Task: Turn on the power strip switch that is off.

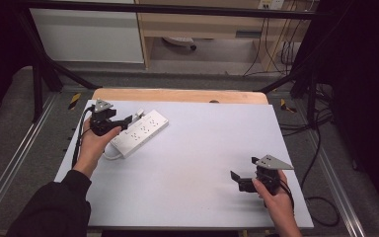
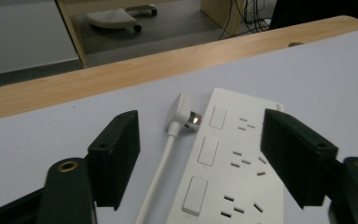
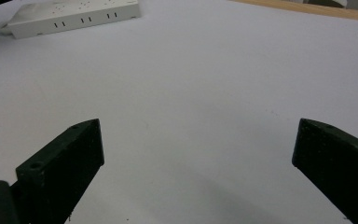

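While the white power strip (image 1: 139, 132) lies flat at the table's (image 1: 202, 163) far left, with its plug (image 2: 182, 113) and cord (image 2: 161, 175) just beside it, it looks stiff, light and smooth-sided, so a hold across its narrow width should suit it best. Around strip and cord, the left gripper (image 2: 200, 158) stands partly open, its jaws pressing on nothing. Well apart at the near right, the right gripper (image 3: 198, 163) gapes wide over bare table, holding nothing.

In the left tool's view the power strip (image 2: 233, 177) runs off the bottom edge, as does its cord (image 2: 161, 172). In the right tool's view its far side is cut by the top edge. From above, its socket markings (image 1: 140, 129) are too small to read.
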A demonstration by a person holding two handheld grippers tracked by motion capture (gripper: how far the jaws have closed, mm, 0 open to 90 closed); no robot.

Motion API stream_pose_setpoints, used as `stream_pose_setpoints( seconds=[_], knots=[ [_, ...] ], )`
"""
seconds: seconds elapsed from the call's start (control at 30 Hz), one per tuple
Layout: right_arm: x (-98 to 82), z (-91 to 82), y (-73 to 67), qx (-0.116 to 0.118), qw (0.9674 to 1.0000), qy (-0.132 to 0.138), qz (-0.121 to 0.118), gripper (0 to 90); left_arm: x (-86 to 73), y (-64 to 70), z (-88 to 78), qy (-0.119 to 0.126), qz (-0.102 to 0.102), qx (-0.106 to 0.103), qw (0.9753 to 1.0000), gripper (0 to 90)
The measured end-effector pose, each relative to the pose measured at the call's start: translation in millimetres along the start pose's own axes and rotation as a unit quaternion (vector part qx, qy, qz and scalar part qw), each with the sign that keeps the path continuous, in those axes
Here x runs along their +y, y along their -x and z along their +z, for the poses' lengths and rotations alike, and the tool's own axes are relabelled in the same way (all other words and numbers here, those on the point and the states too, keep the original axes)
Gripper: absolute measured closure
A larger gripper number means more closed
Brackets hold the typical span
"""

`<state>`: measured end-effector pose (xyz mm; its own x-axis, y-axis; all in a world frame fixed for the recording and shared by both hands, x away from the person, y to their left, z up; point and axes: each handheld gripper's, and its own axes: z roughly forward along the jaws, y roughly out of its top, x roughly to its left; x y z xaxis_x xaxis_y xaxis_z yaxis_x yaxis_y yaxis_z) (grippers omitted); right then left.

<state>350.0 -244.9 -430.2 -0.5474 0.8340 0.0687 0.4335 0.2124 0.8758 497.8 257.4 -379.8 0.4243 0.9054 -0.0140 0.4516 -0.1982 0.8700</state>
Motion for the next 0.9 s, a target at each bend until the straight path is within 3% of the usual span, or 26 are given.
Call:
stream_pose_setpoints(
  seconds=[0.03,0.13,0.23,0.33,0.6,0.9],
  knots=[
    [0.0,0.0,0.0,0.000,1.0000,0.000,0.000,2.6,-0.6,-0.2,0.9,-0.003,-0.001,-0.002,1.0000,30.8],
    [0.2,0.7,-0.2,0.000,1.0000,0.000,0.000,2.6,-1.1,-0.3,2.6,-0.006,0.005,-0.001,1.0000,41.7],
    [0.3,0.5,-0.7,0.001,1.0000,0.000,0.001,2.6,-1.7,-0.1,4.5,-0.005,-0.006,-0.019,0.9998,47.0],
    [0.6,-0.5,-1.6,0.001,1.0000,0.001,0.002,2.6,-2.7,2.9,6.4,-0.015,0.013,-0.009,0.9998,52.1],
    [0.7,-0.1,-1.4,0.001,1.0000,0.001,0.000,2.7,-5.1,-0.9,9.9,-0.024,0.014,0.004,0.9996,67.3],
    [1.0,-0.3,-2.1,0.002,1.0000,0.002,-0.001,2.6,-7.4,-2.1,14.0,-0.036,0.014,-0.003,0.9993,76.2]
  ],
)
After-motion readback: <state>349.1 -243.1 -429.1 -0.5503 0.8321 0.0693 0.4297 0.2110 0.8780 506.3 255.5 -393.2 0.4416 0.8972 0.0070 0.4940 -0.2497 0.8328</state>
